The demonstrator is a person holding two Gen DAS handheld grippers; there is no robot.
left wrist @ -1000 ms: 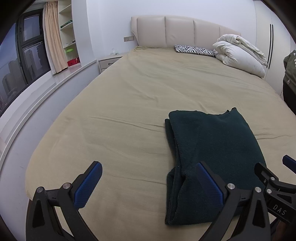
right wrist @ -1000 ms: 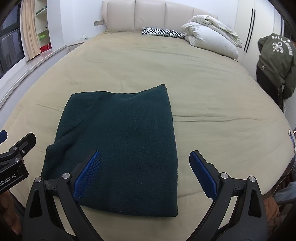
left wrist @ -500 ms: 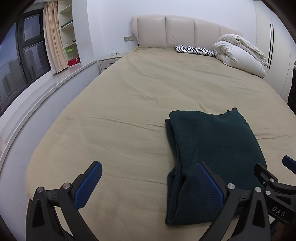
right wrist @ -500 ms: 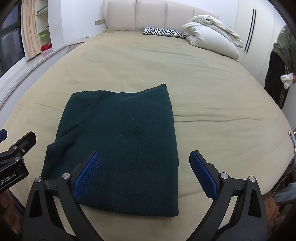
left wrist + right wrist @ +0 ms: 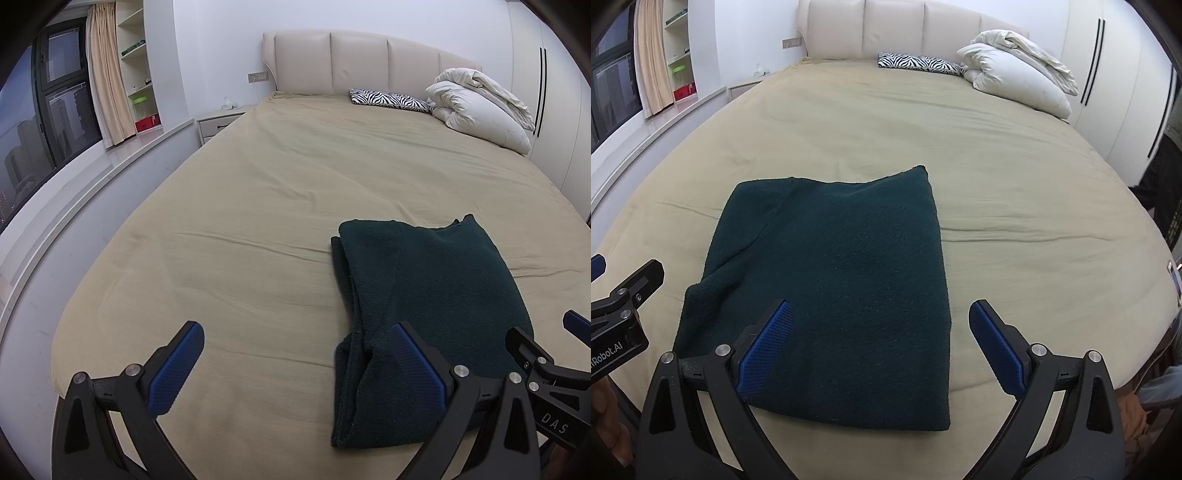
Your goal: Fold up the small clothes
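Bedding in a plain tan sheet fills both views, and nearest you on that bed your two grippers hang above its near edge with almost nothing altered over the last second: the left gripper and the right gripper sit where they sat, jaws spread wide, blue pads clear of any cloth and holding nothing. Just beyond the fingertips, the dark green garment lies as it lay, folded into a long rectangle, flat on top, its doubled layers showing along the left side in the left wrist view. Your right gripper straddles its near edge from above; your left is over bare sheet beside its left edge. The only real change is far off to the right, where a person in dark clothes has slid almost out of frame. I read this as a pause between folds: the lengthwise fold looks done and a crosswise one likely remains, so you would need to pinch both near corners. Farther back, the zebra-print pillow and white duvet rest by the headboard.
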